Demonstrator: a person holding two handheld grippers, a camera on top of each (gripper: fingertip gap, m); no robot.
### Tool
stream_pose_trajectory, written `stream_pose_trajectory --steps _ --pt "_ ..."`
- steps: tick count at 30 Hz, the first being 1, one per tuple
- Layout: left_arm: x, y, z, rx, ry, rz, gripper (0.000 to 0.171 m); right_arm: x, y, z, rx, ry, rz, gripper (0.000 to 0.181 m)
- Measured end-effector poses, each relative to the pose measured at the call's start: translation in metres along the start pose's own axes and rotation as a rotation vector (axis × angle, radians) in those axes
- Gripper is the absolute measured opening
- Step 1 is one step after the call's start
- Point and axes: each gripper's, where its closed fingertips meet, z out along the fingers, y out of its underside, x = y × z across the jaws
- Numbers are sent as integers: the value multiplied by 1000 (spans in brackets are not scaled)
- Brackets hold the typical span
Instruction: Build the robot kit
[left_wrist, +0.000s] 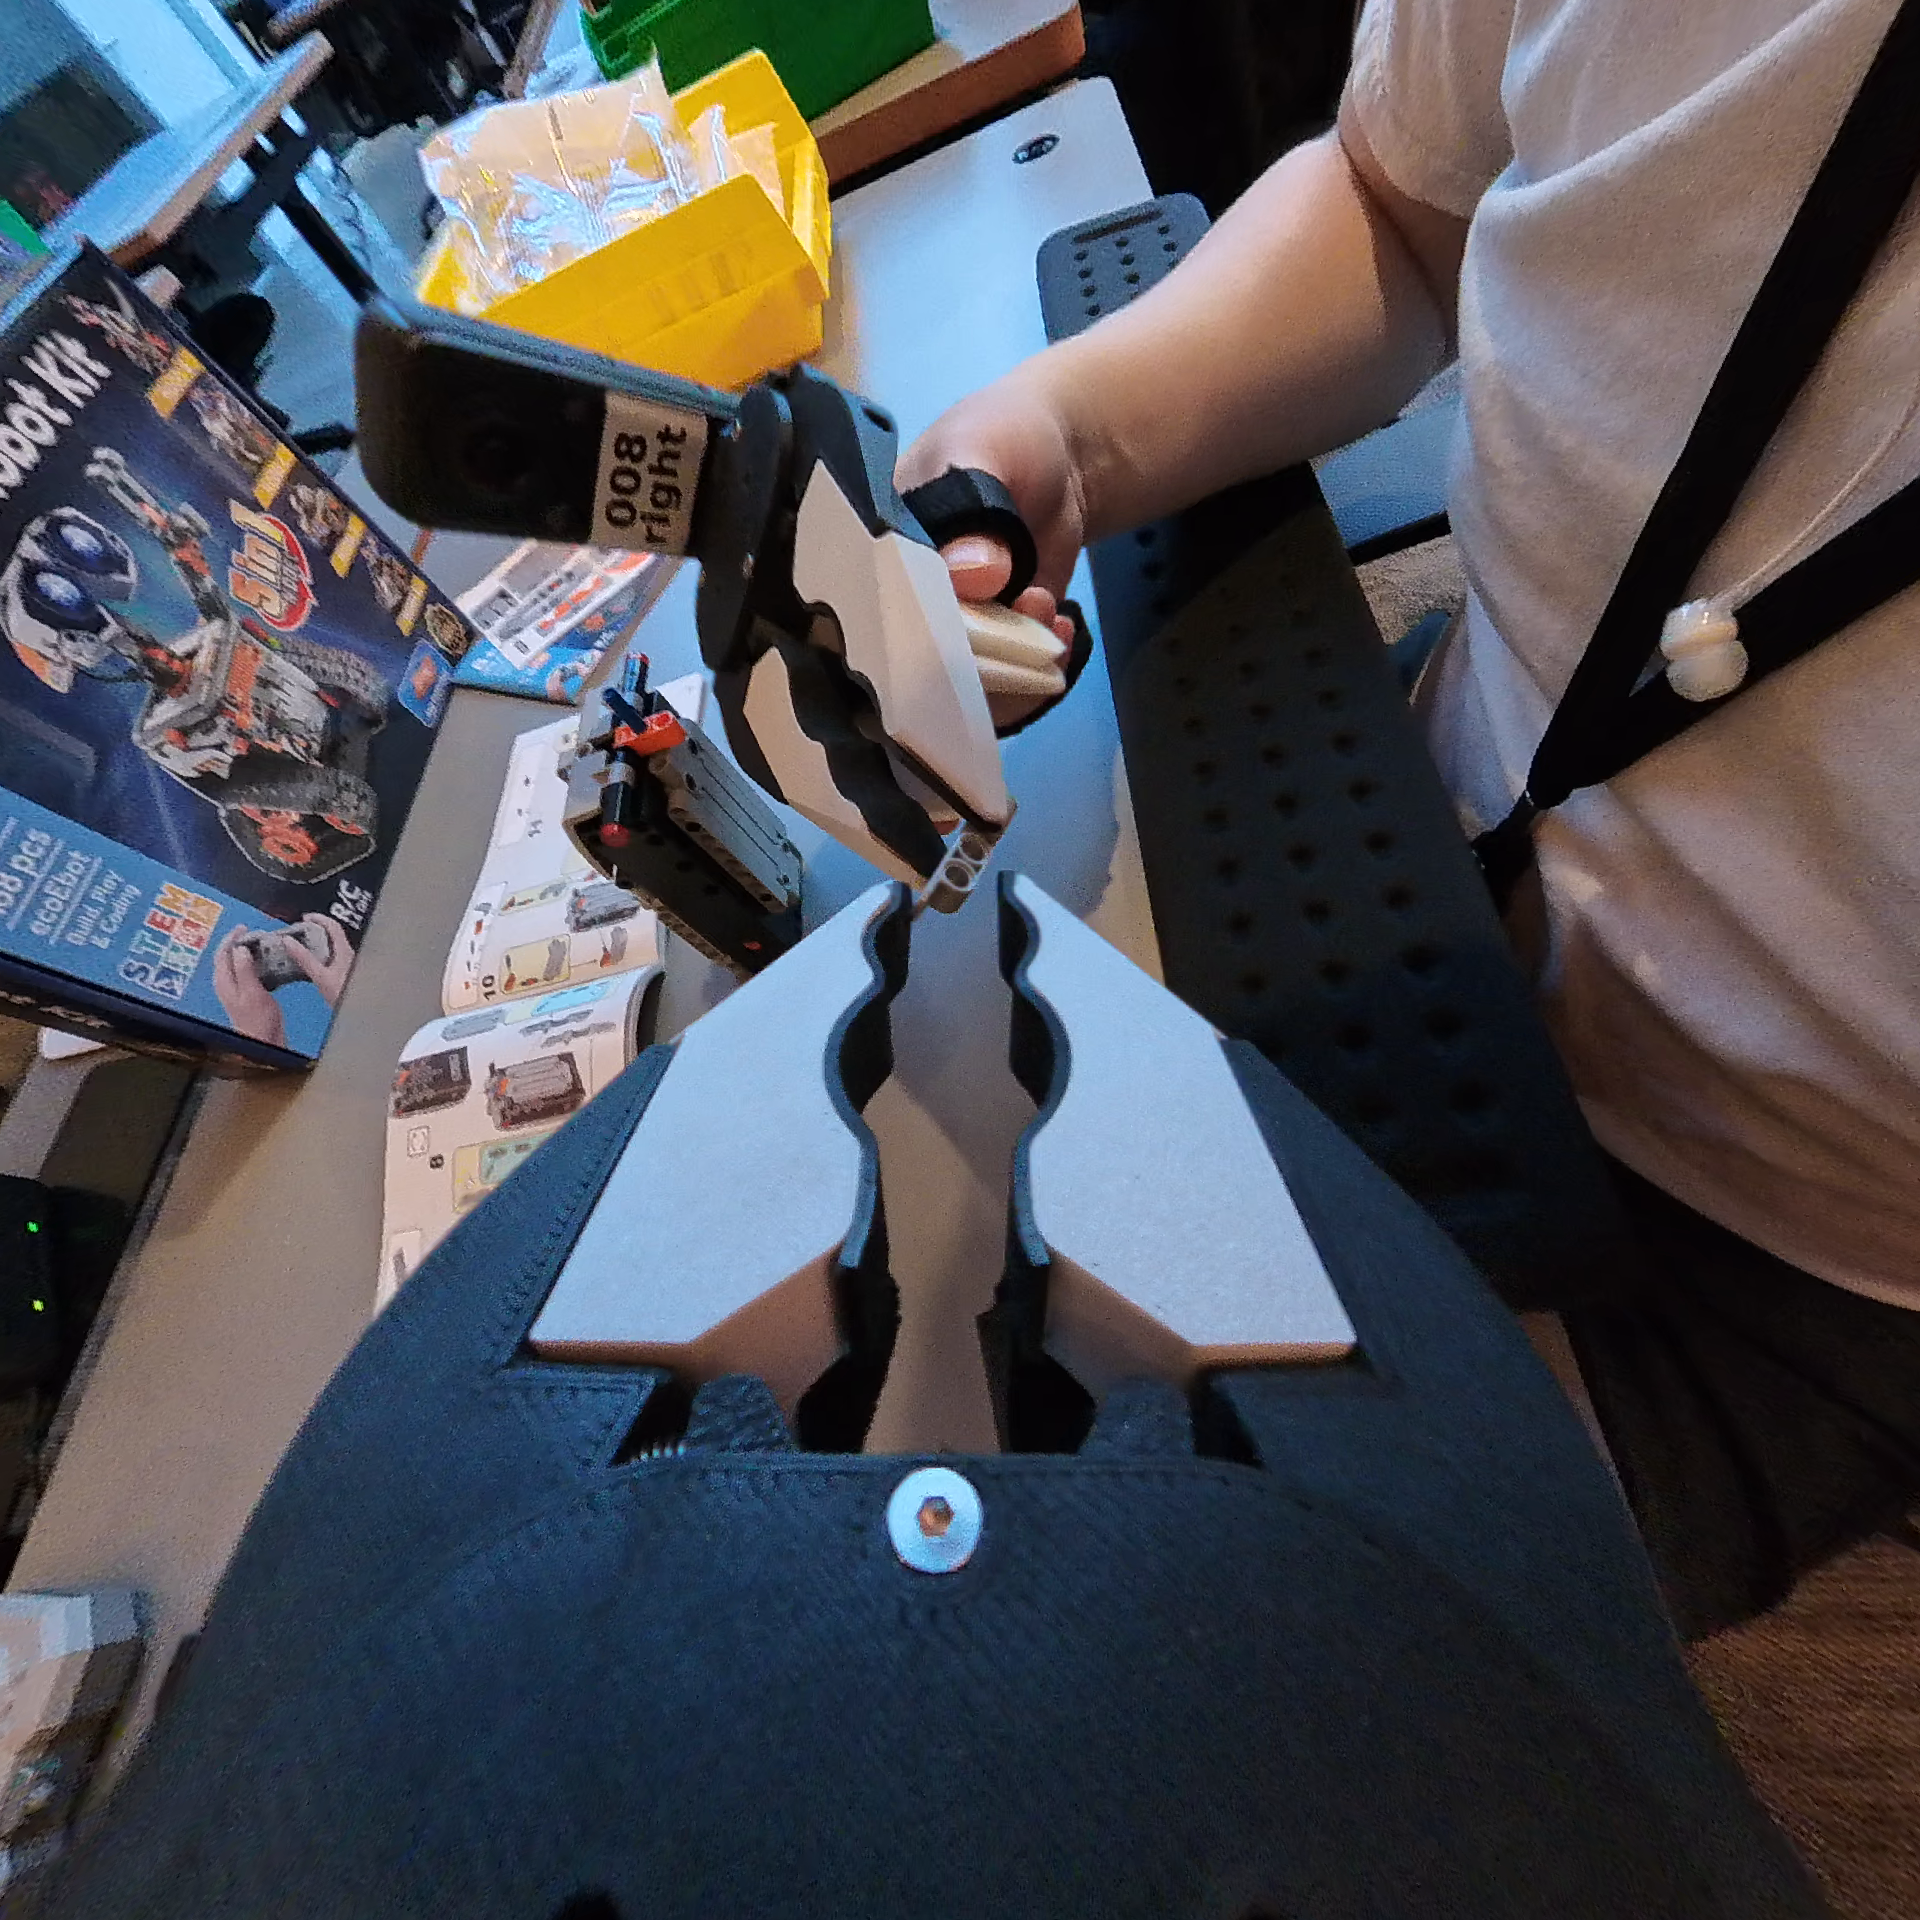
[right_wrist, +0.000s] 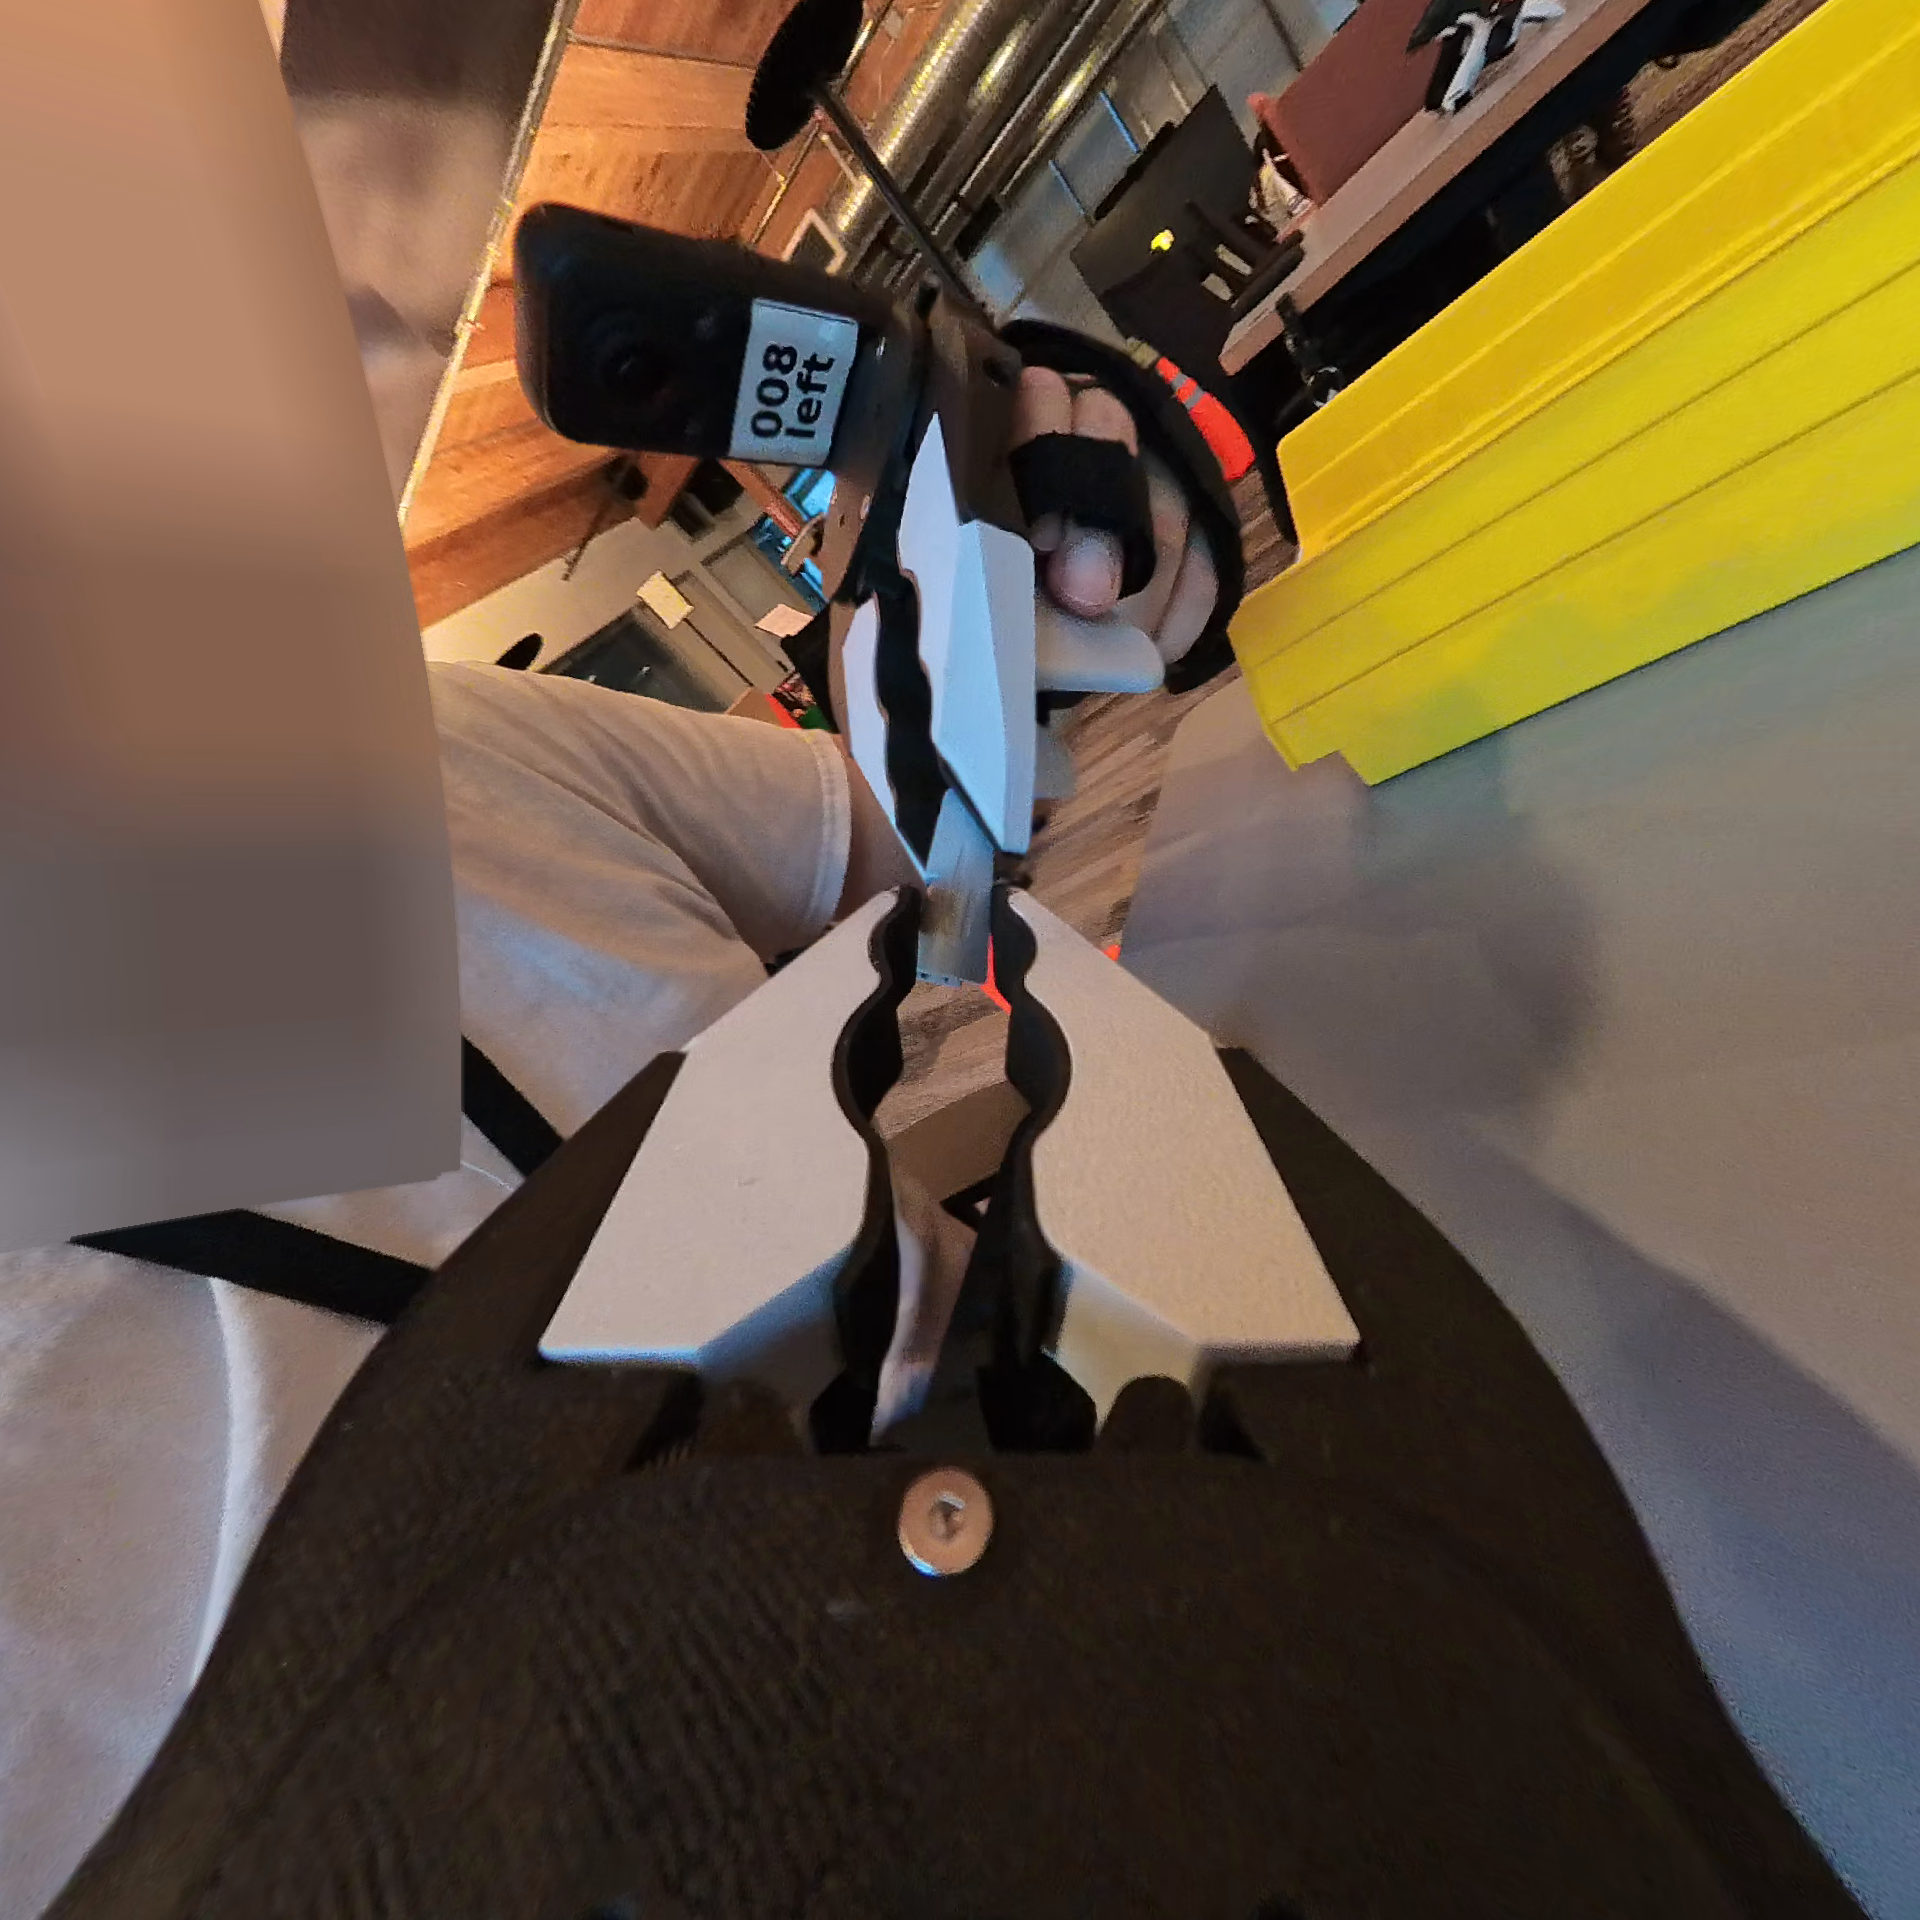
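Observation:
My right gripper (right_wrist: 953, 902) is shut on a small light grey building piece (right_wrist: 951, 914) with holes. In the left wrist view the right gripper (left_wrist: 966, 836) hangs above the grey table (left_wrist: 260, 1195) with the piece (left_wrist: 961, 871) sticking out of its tips. My left gripper (left_wrist: 954, 899) is partly open. Its tips flank the piece with a narrow gap on each side, and I cannot see them touching it. The left gripper (right_wrist: 961, 847) meets the piece tip to tip in the right wrist view. A partly built dark grey model (left_wrist: 675, 821) with red parts lies just left of both grippers.
An open instruction booklet (left_wrist: 520, 987) lies under the model. A blue kit box (left_wrist: 177, 665) stands at the left. A yellow bin (left_wrist: 665, 260) with plastic bags is behind, also in the right wrist view (right_wrist: 1610, 468). A black perforated chair (left_wrist: 1299, 831) and a person in a white shirt are on the right.

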Motion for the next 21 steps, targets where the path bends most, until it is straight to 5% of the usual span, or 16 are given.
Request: stream_pose_trajectory --steps 21 --pt "4 -12 2 100 56 -120 7 -2 -3 -8 35 -82 157 11"
